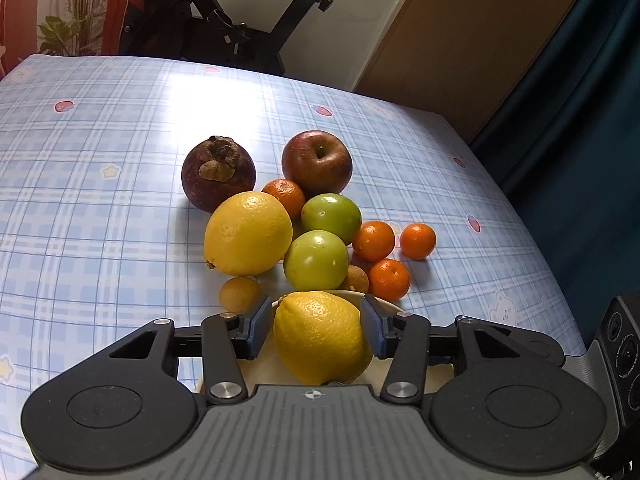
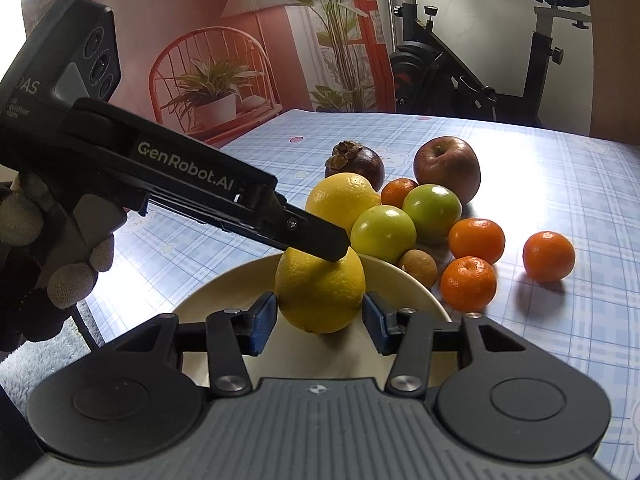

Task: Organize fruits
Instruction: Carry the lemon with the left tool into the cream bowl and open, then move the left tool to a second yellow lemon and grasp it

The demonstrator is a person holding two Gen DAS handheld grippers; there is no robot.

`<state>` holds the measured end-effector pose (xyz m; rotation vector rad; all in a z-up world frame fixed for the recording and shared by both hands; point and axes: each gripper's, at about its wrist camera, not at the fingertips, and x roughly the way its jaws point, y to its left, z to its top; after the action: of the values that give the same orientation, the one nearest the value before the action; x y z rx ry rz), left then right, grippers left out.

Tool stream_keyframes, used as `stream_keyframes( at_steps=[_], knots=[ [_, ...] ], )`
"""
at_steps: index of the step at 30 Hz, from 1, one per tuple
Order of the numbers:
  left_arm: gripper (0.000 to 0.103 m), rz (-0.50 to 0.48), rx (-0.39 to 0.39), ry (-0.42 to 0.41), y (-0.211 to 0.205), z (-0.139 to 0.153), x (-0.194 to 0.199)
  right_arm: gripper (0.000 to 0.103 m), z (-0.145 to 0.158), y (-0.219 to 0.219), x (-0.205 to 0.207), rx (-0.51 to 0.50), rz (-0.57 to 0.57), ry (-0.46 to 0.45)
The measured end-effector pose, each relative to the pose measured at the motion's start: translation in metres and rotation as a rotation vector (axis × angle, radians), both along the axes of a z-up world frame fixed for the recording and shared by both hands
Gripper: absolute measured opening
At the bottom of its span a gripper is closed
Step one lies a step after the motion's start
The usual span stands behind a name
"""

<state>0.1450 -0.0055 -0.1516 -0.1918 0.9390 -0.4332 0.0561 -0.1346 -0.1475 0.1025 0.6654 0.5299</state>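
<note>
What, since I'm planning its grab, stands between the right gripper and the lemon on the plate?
Nothing: the right gripper flanks the lemon with open jaws. The left gripper also straddles it from above-left.

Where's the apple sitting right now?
The red apple is on the table at the far edge of the fruit pile, right of the mangosteen in both wrist views, just behind a small orange and a green fruit.

Both the left hand-held gripper and right hand-held gripper angle downward, jaws parted.
</note>
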Motion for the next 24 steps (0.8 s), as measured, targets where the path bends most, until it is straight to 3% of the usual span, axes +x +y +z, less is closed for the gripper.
stream_keyframes(
  at_steps=[7, 24],
  knots=[
    [0.050, 0.009, 0.001, 0.005, 0.004, 0.004, -0.004, 0.051, 0.001, 0.008, 0.000, -0.019, 0.003, 0.002],
    [0.050, 0.099, 0.001, -0.077, 0.024, 0.027, -0.011, 0.053, 0.021, -0.015, -0.007, 0.015, -0.074, -0.062]
  ],
)
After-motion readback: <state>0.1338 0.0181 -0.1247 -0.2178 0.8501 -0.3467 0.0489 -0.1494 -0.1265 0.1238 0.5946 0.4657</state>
